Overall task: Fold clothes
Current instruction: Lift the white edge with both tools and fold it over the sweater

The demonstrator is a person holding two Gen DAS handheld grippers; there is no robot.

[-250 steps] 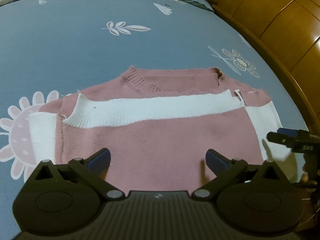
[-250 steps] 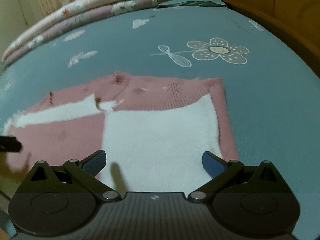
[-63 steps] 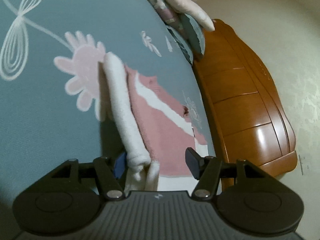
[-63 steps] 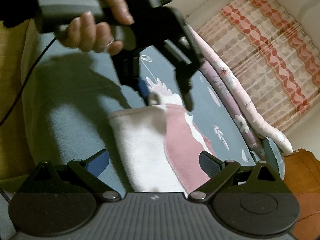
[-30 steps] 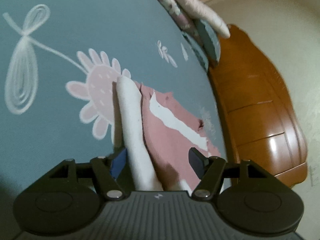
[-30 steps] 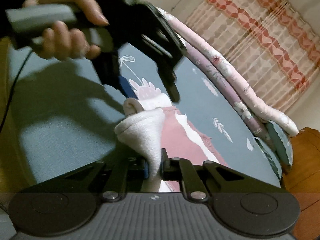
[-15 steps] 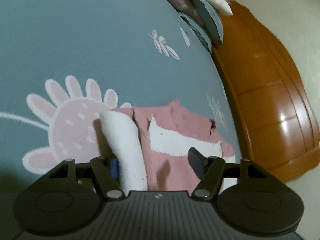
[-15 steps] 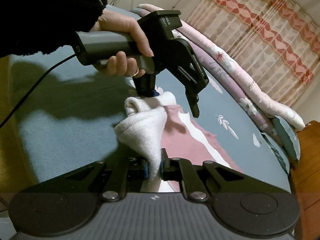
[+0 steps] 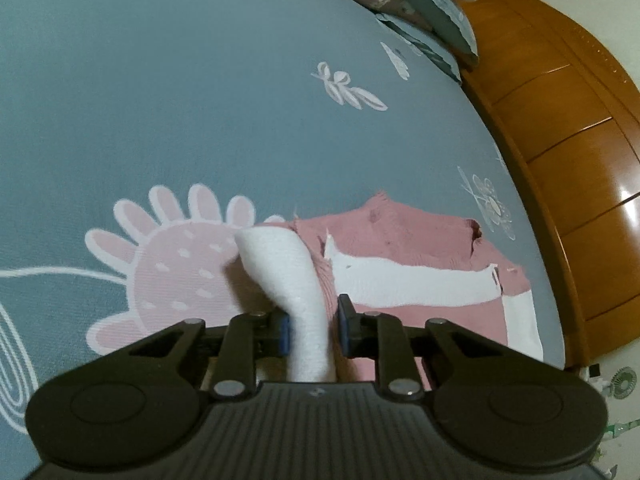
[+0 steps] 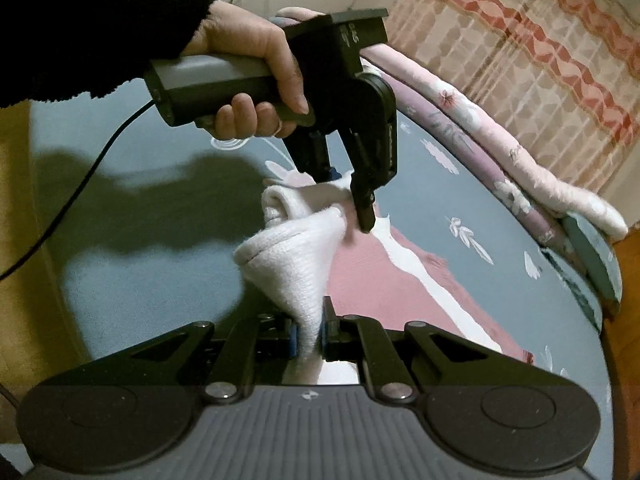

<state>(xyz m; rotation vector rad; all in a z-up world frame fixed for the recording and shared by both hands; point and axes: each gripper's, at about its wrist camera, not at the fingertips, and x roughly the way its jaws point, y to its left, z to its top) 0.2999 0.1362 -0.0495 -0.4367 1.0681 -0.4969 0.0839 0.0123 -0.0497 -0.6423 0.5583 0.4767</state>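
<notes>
The left gripper [image 9: 311,330] is pinching a raised fold of the white hem of the pink-and-white knit sweater [image 9: 404,248], its blue-padded fingers [image 9: 345,322] pressing the fabric from both sides. The rest of the sweater is lying flat on the blue floral bedsheet [image 9: 200,92], neckline pointing toward the wooden headboard [image 9: 568,152], with one white sleeve folded across the pink chest.

In the right wrist view, the right gripper [image 10: 308,332] is clamping another bunch of the same white hem (the cloth is rising in a cone from between its closed fingers). Just beyond, a hand [image 10: 256,80] in a dark fuzzy sleeve [image 10: 100,20] is holding the left gripper's handle, its tips gripping the hem close by. The lifted edge is sagging between the two grips. Rolled pink and lilac quilts [image 10: 480,128] are lying along the far side of the bed, before a patterned curtain [image 10: 540,48].
</notes>
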